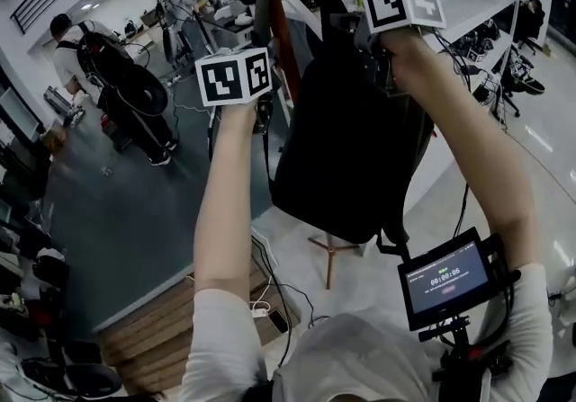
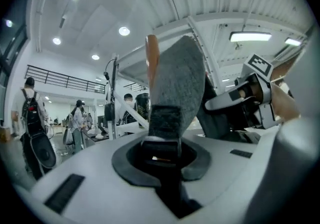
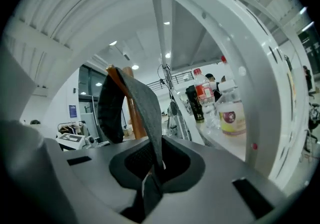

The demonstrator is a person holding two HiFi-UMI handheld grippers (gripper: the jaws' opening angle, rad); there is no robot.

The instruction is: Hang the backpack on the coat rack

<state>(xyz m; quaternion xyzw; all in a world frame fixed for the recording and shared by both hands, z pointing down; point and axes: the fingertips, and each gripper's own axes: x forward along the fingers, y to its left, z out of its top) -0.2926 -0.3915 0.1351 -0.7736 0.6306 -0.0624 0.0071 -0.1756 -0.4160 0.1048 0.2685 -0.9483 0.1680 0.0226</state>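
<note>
I hold a black backpack (image 1: 351, 139) up in the air between both grippers, right against the wooden coat rack pole (image 1: 277, 31). My left gripper (image 1: 263, 108) is shut on a grey padded shoulder strap (image 2: 177, 77), which rises from the jaws beside an orange-brown wooden peg (image 2: 152, 62). My right gripper (image 1: 378, 58) is shut on another grey strap (image 3: 142, 107) that loops up and over near the rack's wooden pole (image 3: 134, 113). The rack's wooden feet (image 1: 333, 247) show below the bag. The bag hides most of the rack.
A white table (image 1: 477, 9) with bottles (image 3: 227, 113) stands close at the right. People (image 1: 117, 85) stand on the grey floor at the left. Cables (image 1: 270, 301) and a wooden platform (image 1: 153, 337) lie below. A small monitor (image 1: 447, 279) sits at my chest.
</note>
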